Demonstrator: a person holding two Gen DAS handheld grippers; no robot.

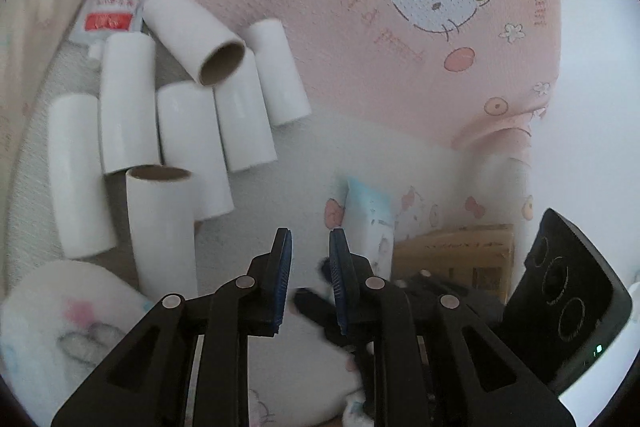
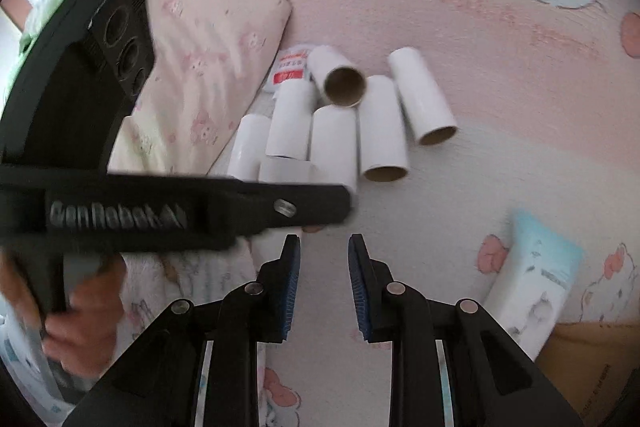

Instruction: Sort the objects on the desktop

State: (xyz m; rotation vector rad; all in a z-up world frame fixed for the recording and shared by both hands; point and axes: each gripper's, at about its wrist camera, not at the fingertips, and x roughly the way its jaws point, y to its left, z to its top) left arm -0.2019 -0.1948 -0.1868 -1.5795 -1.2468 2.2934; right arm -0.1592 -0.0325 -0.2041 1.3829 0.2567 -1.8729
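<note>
White cardboard tubes (image 1: 188, 115) lie clustered on a pink cartoon-print bed sheet (image 1: 360, 27); left gripper (image 1: 310, 259) and right gripper (image 2: 324, 267) hover released, empty.

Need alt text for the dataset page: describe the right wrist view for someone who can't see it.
The right gripper, its jaws apart and empty, points down at a cluster of white cardboard tubes lying on a pink cartoon-cat blanket. The left gripper, held in a hand, crosses the left side, blurred; a pale blue packet lies right.
</note>
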